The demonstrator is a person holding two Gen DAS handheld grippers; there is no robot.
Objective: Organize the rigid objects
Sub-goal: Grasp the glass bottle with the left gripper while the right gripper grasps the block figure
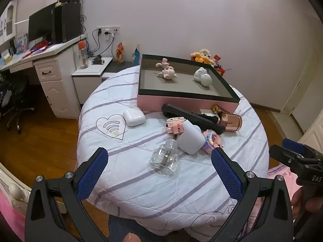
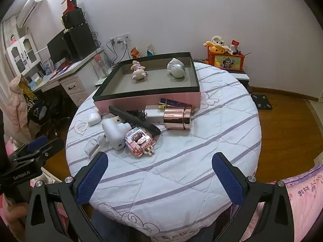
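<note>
1. Here, the left gripper hangs low in the frame over the round worktop covered in a white quilt with lilac stripes, its blue-padded fingers spread wide and holding nothing.
2. The right gripper hovers likewise, fingers parted and empty.
3. A pink-sided tray with a black rim and grey floor sits at upper centre, holding a pale pink figurine and a white rounded figurine.
4. Below the tray lie a white earbud case, a clear glass bottle, a long black bar, a rose-gold metal cylinder, a white rounded device and a pink block model.
</note>
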